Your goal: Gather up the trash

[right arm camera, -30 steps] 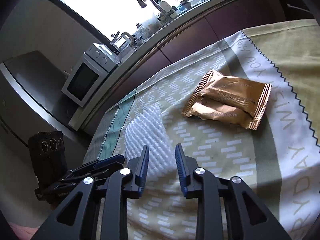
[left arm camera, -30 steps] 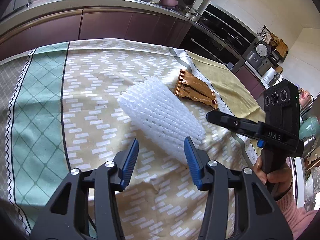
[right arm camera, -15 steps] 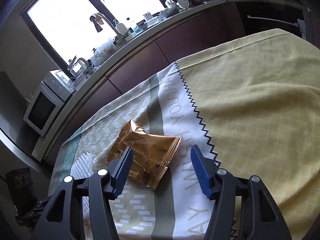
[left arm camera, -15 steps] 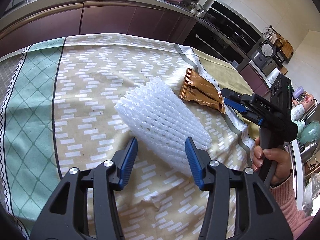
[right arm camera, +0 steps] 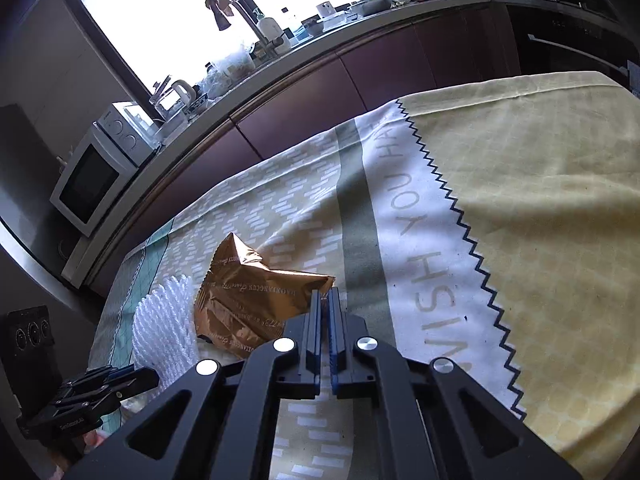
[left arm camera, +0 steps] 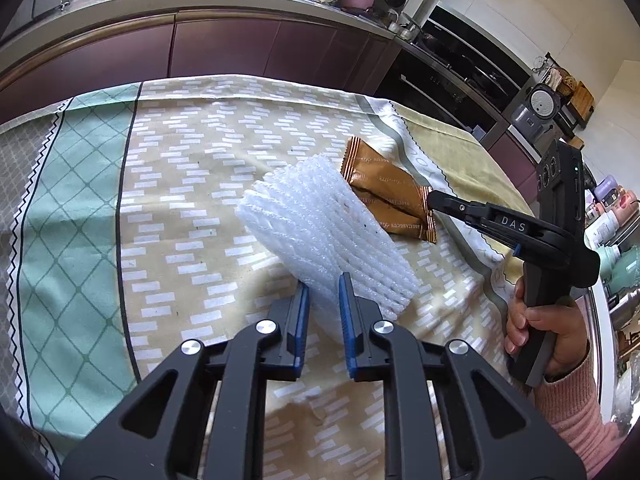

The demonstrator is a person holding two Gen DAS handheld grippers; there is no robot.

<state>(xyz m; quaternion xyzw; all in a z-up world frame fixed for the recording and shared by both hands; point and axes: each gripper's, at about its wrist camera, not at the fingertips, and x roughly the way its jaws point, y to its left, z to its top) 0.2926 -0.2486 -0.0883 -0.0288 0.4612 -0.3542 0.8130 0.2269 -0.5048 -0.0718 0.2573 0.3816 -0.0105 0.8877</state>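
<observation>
— Kitchen worktop (left arm camera: 168, 184) under the patterned cloth: where is your trash?

— Your left tool (left arm camera: 323, 292) is closing on the near end of the white foam net (left arm camera: 320, 232), whose long axis runs away from you. Your right tool (right arm camera: 325, 300), pressed together, pinches the near corner of the brown wrapper (right arm camera: 256, 300), which lies just beside the net.

— Then each hand lifts its own piece.

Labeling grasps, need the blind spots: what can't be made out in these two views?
- Left wrist view: near end of the foam net sits between the left claw pads as they close; contact unclear.
- Right wrist view: wrapper corner vanishes inside the shut right claw.
- No trash bin in either view.
</observation>
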